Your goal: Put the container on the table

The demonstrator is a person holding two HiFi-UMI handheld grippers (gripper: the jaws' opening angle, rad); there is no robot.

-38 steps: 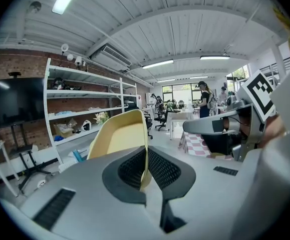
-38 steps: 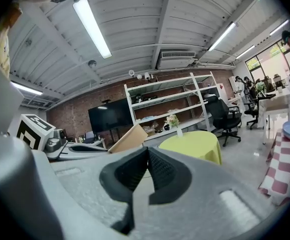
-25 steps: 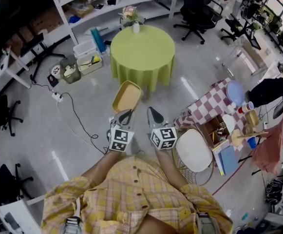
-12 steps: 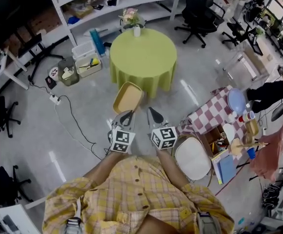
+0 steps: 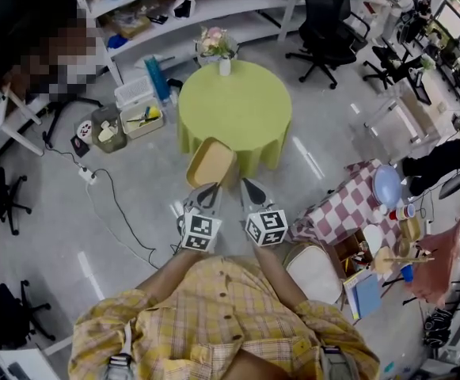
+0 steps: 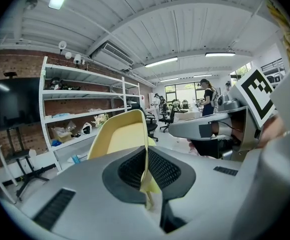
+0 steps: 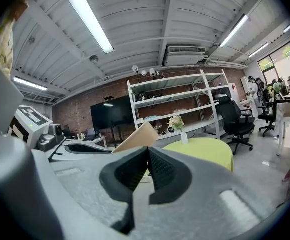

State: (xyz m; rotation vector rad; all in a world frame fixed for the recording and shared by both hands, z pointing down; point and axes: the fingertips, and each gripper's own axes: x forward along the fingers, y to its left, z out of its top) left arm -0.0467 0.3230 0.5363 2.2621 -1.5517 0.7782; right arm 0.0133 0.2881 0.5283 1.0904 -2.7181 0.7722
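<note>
A shallow yellow container [image 5: 210,163] hangs tilted above the grey floor, just short of the round table [image 5: 233,105] with the yellow-green cloth. My left gripper [image 5: 207,197] is shut on the container's near rim; in the left gripper view the thin rim [image 6: 145,156] runs between the closed pads. My right gripper [image 5: 251,188] is beside it, shut with nothing between its pads [image 7: 159,171]. From the right gripper view the container [image 7: 137,136] shows to the left and the table [image 7: 204,149] ahead. A vase of flowers [image 5: 221,47] stands at the table's far edge.
White shelving [image 5: 206,2] runs behind the table, with storage bins [image 5: 138,105] on the floor at its left. A black office chair [image 5: 325,18] is at the back right. A checkered-cloth table [image 5: 344,204] and a white round seat [image 5: 317,264] crowd the right. A cable [image 5: 111,212] crosses the floor.
The round table has come closer to the container and both grippers. The left gripper keeps its hold on the container, and the right stays shut beside it.
</note>
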